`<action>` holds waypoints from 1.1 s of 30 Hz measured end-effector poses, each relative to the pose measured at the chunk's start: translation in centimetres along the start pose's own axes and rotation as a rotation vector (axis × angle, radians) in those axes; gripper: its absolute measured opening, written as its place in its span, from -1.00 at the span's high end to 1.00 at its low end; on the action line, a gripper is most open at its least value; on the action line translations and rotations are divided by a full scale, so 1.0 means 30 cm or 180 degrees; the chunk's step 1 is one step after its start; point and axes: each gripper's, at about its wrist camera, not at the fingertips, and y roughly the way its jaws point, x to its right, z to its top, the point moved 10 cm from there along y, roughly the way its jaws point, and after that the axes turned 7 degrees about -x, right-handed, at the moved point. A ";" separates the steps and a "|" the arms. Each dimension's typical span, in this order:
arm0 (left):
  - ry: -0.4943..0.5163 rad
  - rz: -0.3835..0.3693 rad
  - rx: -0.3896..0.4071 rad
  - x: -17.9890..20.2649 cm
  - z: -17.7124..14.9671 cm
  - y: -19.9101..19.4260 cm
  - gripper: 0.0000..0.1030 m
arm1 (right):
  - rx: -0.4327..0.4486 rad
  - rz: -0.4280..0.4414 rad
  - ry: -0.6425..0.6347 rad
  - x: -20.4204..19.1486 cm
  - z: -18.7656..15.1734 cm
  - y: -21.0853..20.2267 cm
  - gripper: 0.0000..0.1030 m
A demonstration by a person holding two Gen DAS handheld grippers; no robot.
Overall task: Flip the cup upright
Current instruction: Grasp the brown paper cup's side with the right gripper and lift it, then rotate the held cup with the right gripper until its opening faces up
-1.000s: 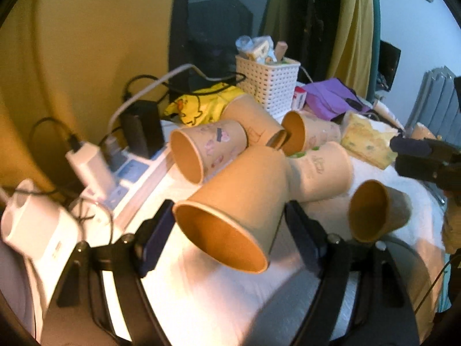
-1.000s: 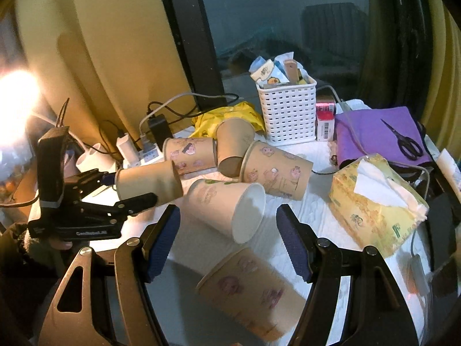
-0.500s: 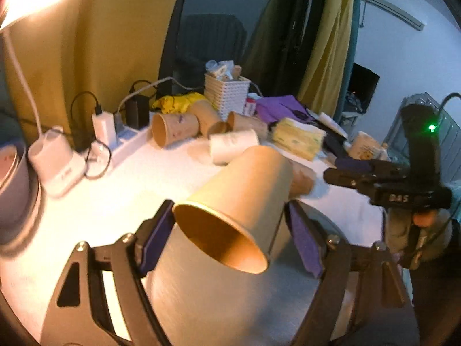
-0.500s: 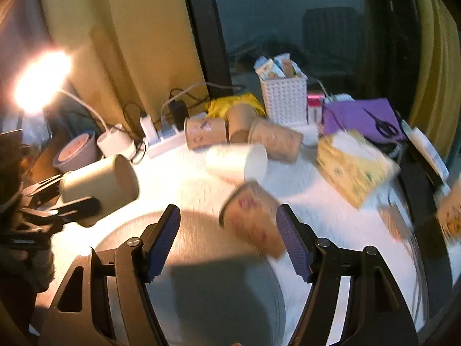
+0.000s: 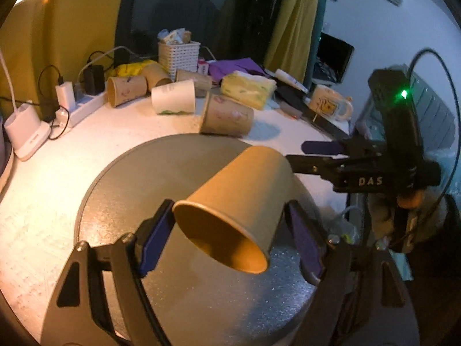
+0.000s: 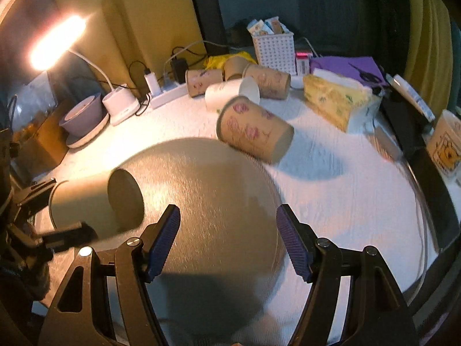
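My left gripper (image 5: pixel 227 239) is shut on a plain brown paper cup (image 5: pixel 239 201), held on its side above a round grey mat (image 5: pixel 129 190), mouth toward the camera. In the right wrist view the same cup (image 6: pixel 95 204) shows at the left, bottom facing right, over the mat (image 6: pixel 219 190). My right gripper (image 6: pixel 227 239) is open and empty above the mat; it also shows in the left wrist view (image 5: pixel 325 150) just right of the cup. A printed paper cup (image 6: pixel 253 129) lies on its side behind the mat.
Several more cups (image 6: pixel 230 92) lie on their sides at the back near a white basket (image 6: pixel 273 49), a power strip (image 6: pixel 167 92), a tissue pack (image 6: pixel 337 101) and a mug (image 6: pixel 446 144). A lamp base (image 6: pixel 121 106) and a bowl (image 6: pixel 83 115) stand at the left.
My left gripper has carried the cup back from the pile to over the grey mat. My right gripper has drawn back too and now hovers over the mat.
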 end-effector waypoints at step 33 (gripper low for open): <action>-0.0129 0.0118 -0.0317 -0.008 -0.162 0.024 -0.80 | -0.0359 0.0187 -0.0375 -0.088 -0.158 0.048 -0.40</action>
